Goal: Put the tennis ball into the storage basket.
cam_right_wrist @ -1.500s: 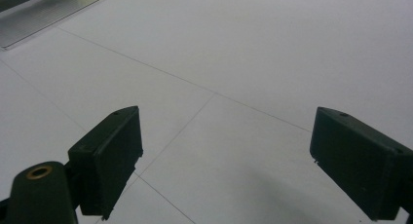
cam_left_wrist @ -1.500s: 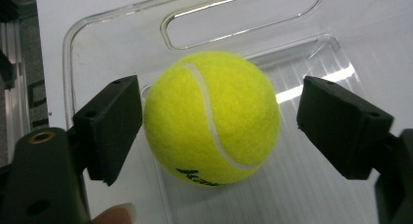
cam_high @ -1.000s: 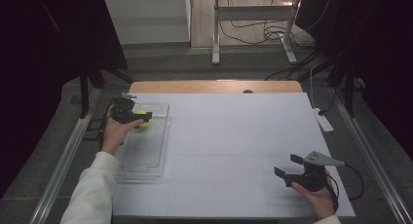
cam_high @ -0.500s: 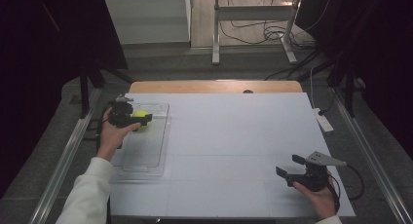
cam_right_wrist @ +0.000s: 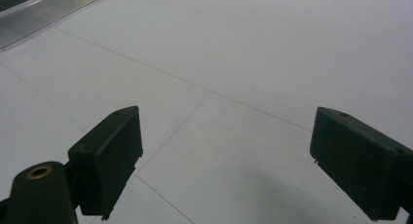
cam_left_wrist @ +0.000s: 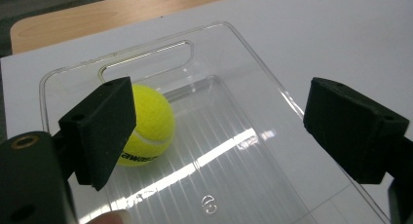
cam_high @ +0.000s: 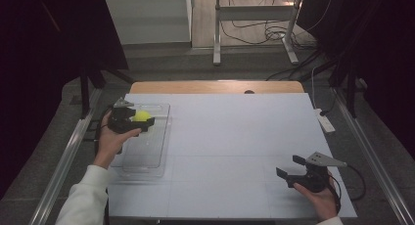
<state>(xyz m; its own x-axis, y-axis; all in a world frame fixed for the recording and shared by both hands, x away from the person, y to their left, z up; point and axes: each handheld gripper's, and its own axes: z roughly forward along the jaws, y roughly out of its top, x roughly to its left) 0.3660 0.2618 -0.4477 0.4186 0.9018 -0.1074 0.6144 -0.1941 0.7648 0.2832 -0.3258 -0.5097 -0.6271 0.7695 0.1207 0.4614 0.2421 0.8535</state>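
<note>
A yellow tennis ball (cam_high: 141, 116) (cam_left_wrist: 151, 121) lies at the far end of a clear plastic tray (cam_high: 147, 156) (cam_left_wrist: 253, 151), near its handle slot. My left gripper (cam_high: 136, 122) (cam_left_wrist: 219, 102) hovers over that end of the tray with its jaws wide apart. They have just been closing a little. The ball sits just beyond the left jaw, partly hidden by it, and no pad presses on it. My right gripper (cam_high: 289, 166) (cam_right_wrist: 224, 136) rests near the table's front right corner, open over bare white surface.
The white tabletop (cam_high: 235, 137) has a wooden strip (cam_high: 210, 86) along its far edge. A white power strip (cam_high: 324, 121) lies at the right edge. Metal rails run down both sides, and a metal stand and cables sit on the floor beyond.
My left gripper has drawn back slightly from the ball toward the person. The ball stays in the tray. The right gripper has not moved.
</note>
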